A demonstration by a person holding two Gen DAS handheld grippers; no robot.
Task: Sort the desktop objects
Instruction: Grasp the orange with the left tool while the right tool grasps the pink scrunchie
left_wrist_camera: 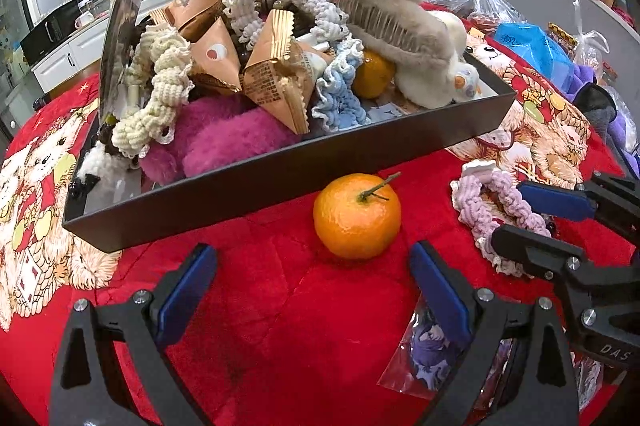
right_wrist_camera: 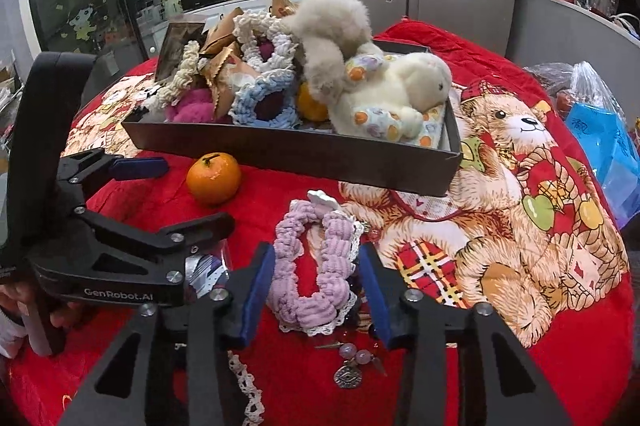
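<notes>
A loose orange mandarin lies on the red cloth just in front of the black tray; it also shows in the right wrist view. My left gripper is open and empty, just short of the mandarin. A lilac knitted scrunchie lies on the cloth between the fingers of my right gripper, which is open around it. The scrunchie and the right gripper also show in the left wrist view. The tray is heaped with scrunchies, snack packets, fluffy clips and a plush toy.
A clear packet with purple print lies under my left gripper's right finger. A bead charm and lace trim lie near my right gripper. Plastic bags are piled at the right. The left gripper shows in the right view.
</notes>
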